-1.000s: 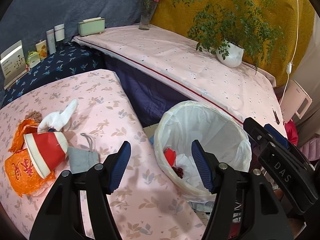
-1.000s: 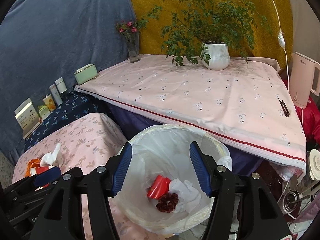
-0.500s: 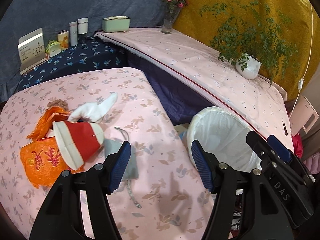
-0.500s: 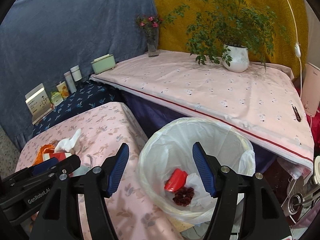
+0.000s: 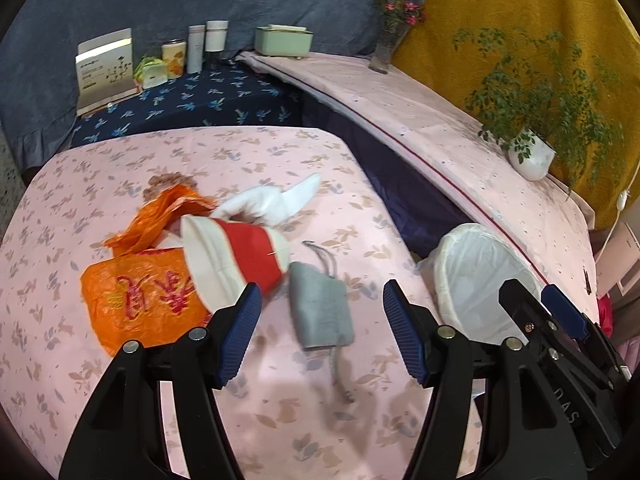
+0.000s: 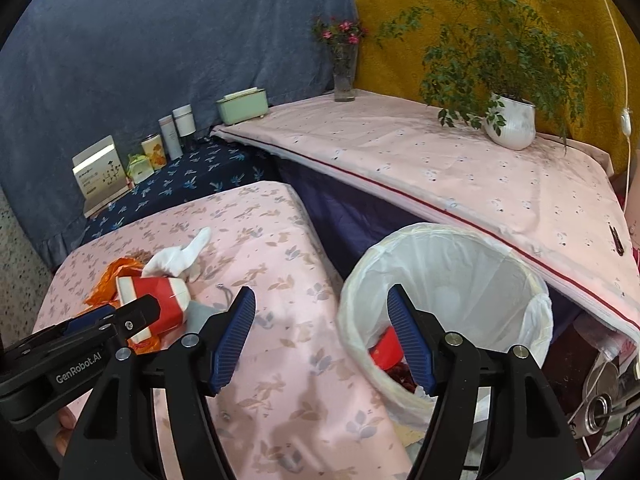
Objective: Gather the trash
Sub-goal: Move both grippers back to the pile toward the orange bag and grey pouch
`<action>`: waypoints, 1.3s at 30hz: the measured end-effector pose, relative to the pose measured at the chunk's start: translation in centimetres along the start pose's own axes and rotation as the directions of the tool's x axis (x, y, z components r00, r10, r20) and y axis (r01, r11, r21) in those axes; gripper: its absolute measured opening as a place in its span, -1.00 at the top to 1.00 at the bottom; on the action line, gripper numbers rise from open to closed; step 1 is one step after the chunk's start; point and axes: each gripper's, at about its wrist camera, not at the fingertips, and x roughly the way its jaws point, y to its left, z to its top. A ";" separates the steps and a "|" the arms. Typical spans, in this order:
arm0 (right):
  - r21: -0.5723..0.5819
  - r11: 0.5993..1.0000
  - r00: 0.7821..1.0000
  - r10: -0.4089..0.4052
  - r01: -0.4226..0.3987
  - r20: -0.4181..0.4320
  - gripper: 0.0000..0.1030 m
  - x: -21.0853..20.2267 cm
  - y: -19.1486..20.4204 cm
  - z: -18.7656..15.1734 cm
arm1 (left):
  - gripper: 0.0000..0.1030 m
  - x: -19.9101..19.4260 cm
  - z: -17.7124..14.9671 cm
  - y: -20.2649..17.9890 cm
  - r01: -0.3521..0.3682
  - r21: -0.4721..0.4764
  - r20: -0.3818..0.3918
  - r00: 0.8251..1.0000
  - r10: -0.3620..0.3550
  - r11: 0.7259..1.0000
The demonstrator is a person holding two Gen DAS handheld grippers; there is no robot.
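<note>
On the pink floral tablecloth (image 5: 280, 412) lies the trash: an orange plastic bag (image 5: 140, 300), a red paper cup (image 5: 236, 256) tipped on its side against it, a white crumpled tissue (image 5: 272, 200) behind, a grey drawstring pouch (image 5: 322, 304) just beside the cup; the left gripper (image 5: 322, 328) hangs over the pouch, jaws apart, nothing between them; the right gripper (image 6: 322, 340) is opening, empty, by the white-lined bin (image 6: 448, 272), which holds red scraps.
</note>
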 end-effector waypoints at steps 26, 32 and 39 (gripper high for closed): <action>-0.109 0.992 0.987 0.047 -0.065 -0.155 -0.31 6.3 10.0 -4.2 | -0.68 -0.2 -2.9 13.9 -0.174 -0.213 -0.028 0.985 0.172 0.961; -0.116 0.992 0.981 0.028 -0.051 -0.193 -0.31 8.4 10.7 -5.0 | -0.68 0.6 -3.0 15.3 -0.155 -0.250 -0.048 0.988 0.148 0.956; -0.127 0.991 0.976 0.011 -0.040 -0.217 -0.31 10.0 11.3 -5.5 | -0.65 1.6 -3.1 15.5 -0.130 -0.256 -0.073 0.991 0.115 0.958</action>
